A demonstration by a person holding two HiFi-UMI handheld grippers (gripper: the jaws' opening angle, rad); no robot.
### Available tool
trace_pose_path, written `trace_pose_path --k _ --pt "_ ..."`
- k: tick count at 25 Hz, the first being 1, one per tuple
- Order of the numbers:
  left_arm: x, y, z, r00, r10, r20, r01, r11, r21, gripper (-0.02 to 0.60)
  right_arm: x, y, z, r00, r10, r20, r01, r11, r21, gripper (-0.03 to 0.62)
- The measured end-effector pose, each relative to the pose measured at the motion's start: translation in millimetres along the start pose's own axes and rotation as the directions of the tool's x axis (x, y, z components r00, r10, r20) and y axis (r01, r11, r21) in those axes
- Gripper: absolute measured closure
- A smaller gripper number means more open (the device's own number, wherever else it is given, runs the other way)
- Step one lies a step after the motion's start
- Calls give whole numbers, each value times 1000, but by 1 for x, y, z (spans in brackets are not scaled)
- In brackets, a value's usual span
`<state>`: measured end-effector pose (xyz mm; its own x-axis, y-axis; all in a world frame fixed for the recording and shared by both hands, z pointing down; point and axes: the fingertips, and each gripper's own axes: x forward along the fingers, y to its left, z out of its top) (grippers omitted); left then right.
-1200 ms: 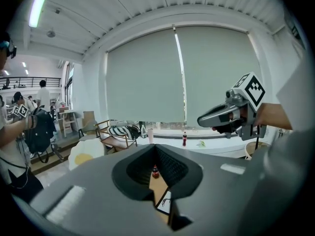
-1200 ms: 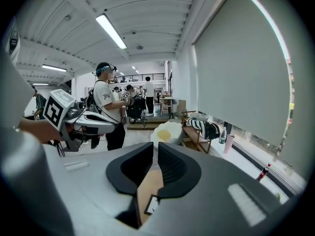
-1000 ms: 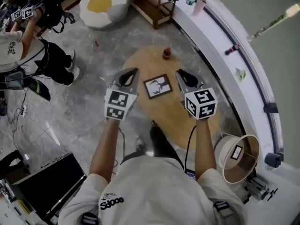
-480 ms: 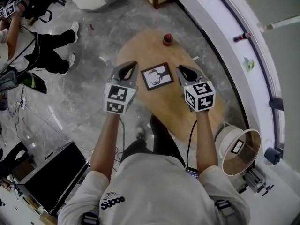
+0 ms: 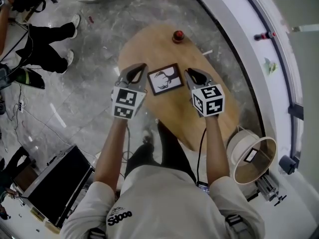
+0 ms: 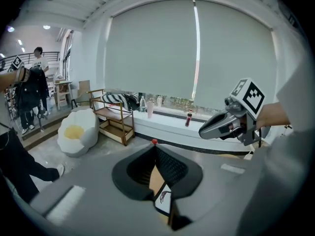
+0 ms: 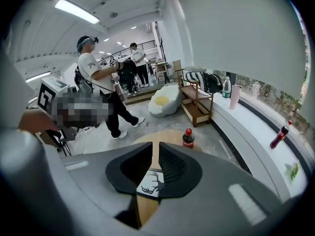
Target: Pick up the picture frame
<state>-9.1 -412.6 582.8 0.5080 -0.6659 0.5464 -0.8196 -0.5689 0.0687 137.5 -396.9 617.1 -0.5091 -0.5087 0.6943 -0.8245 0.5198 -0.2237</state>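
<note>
- The frame (image 5: 164, 79) lies flat on the oval wood table (image 5: 149, 44), picture side up, with a deer drawn on it.
- It sits between the two tools. The left gripper (image 5: 139, 69) is just beside its left edge, and the right gripper (image 5: 192, 73) is just beside its right edge. Neither one touches it.
- The left gripper's jaws look pressed together at the tips, with nothing in them.
- The right gripper's jaws stand a little apart, with only a thin slit between them. Nothing is in them either.
- A small bottle (image 5: 178, 35) with a red cap stands farther off on the table, well away from the frame.
- I think the frame is light and stiff, so it should not bend when lifted.
- The front may be glass. That would make it smooth, slippery and easy to crack, so a soft squeeze is best.
- It lies flat, so there is little room to get under it. The dark rim at the sides looks like the best spot to pinch.
- Both jaws would need to open wider first.
</note>
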Motion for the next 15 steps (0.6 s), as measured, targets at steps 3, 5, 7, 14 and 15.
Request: trace_pose_path --k 3,5,7,14,15 --pt "16 1 -14 1000 -5 -26 5 1000 -12 571 19 -8 -16 999 11 -34 -11 1000 18 545" --pt "27 1 -27 999 -10 -45 9 1000 -24 571 32 -13 -26 998 18 -60 -16 999 28 538" --pt "37 2 -43 998 -17 -64 14 999 -42 571 46 -18 -38 996 23 -87 -20 999 29 534" --pt "66 0 -93 991 -50 -127 39 995 -93 571 93 -32 -84 984 43 -175 -32 997 64 507" --pt "70 0 -99 990 -52 -133 39 994 -97 571 98 -34 -90 982 44 -186 -32 997 70 504"
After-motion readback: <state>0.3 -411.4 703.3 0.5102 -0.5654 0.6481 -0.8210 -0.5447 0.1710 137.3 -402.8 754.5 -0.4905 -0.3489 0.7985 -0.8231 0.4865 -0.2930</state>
